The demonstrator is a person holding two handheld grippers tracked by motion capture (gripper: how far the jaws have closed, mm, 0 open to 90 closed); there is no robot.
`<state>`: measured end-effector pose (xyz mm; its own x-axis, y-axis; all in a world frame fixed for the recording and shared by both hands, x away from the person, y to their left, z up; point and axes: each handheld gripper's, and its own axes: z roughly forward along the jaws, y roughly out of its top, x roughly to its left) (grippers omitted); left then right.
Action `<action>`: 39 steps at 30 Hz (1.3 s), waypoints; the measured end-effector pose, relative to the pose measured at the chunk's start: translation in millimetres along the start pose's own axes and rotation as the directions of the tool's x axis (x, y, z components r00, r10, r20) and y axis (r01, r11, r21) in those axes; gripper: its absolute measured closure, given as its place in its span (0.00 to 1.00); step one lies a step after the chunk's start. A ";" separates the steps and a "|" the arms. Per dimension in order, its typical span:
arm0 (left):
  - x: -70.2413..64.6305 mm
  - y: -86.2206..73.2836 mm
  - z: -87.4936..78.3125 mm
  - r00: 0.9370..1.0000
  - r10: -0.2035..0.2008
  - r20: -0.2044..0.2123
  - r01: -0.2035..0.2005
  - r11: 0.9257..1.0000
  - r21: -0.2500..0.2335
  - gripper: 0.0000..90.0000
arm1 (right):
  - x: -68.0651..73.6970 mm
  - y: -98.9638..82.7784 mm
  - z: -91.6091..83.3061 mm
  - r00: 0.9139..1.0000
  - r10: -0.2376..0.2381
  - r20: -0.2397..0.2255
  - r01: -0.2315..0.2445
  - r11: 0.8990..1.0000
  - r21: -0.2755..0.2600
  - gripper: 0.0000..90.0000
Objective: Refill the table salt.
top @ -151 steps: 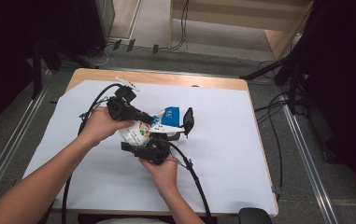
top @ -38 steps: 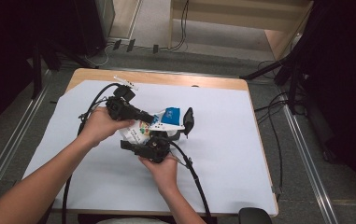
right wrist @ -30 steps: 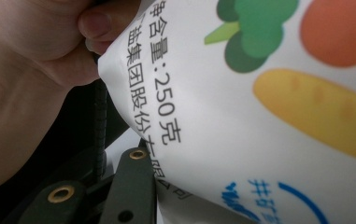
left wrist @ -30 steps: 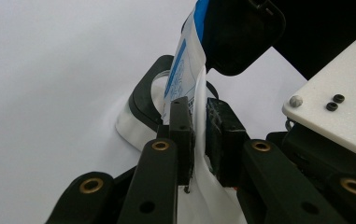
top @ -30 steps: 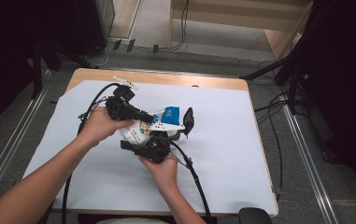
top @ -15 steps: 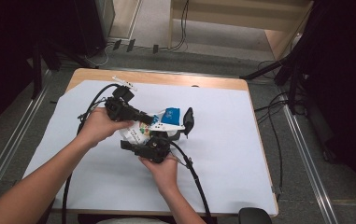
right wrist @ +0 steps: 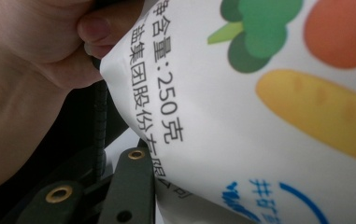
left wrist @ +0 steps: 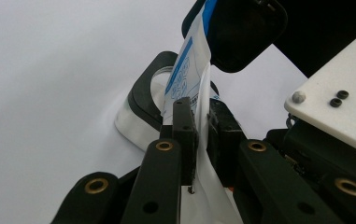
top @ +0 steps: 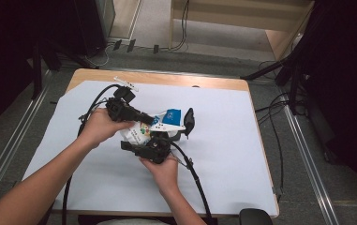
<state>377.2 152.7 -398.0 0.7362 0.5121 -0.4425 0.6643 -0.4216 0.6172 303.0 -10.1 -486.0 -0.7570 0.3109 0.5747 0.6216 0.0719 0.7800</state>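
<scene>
**Two grippers on one white bag**

Almost nothing has moved since the earlier pictures: both hands sit in the same spot near the middle of the table, and the bag lies between them as before; only the left gripper's jaws have just been closing a little more, with the bag's thin edge between them.

The bag is white plastic with blue print and small pictures of vegetables – a green one, an orange one, a yellow one; it sits up off the white sheet, near the middle of the table, a bit toward the far side; it looks crumpled in the high view.

The left gripper has its two black jaws pressed on a flat white fold of the bag; the fold runs up between the pads, so this gripper is pinching the bag; in the high view the left gripper comes in from the left.

The right gripper comes from the near side, right under the bag; in its own view the bag's printed side is pressed up close to the camera and hides the jaw tips – I cannot tell if they are clamped on it.

The left hand and the right hand each wrap a gripper; black cables trail back over the sheet; the wooden table shows along the far edge.
</scene>
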 end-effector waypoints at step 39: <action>-1.6 -2.0 -4.0 1.000 0.010 0.009 -0.010 1.000 -0.015 0.90 | -1.9 0.9 -1.3 0.999 0.031 -0.030 -0.032 0.999 -0.025 0.80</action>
<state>374.2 155.7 -395.9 0.7437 0.5015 -0.4420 0.6551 -0.4152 0.6313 304.7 -11.9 -486.1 -0.7431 0.2846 0.6057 0.6401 0.0381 0.7674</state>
